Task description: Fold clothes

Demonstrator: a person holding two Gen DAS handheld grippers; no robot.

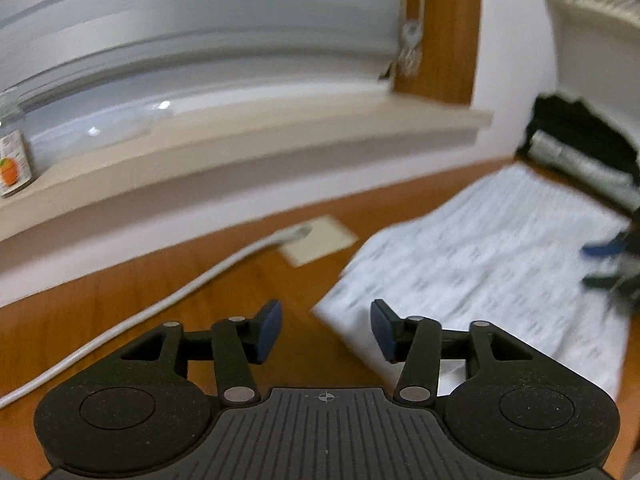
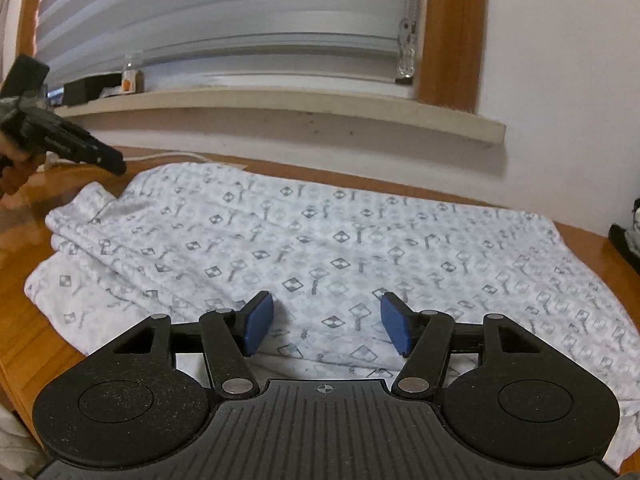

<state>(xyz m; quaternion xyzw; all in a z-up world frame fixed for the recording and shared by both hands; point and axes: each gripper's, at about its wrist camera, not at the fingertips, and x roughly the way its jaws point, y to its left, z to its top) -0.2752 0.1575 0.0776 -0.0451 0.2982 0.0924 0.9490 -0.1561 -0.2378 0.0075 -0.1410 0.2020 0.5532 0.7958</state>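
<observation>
The patterned white garment [image 2: 320, 248] lies spread over the wooden tabletop [image 2: 24, 328], w/ some layers bunched at its left end. Right gripper [image 2: 327, 328] hangs just above the near edge, jaws wide, holding nothing. Left gripper [image 1: 325, 330] is off past the cloth's left corner, also wide & empty. Risk imo: pinch just the top layer at that bunched end and the fold goes crooked. The white cable [image 1: 168, 300] nearby could snag too.

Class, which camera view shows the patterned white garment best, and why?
The right wrist view: the patterned white garment lies sharp and nearly whole on the wooden table, print readable. The left wrist view shows it blurred, off to the right.
</observation>
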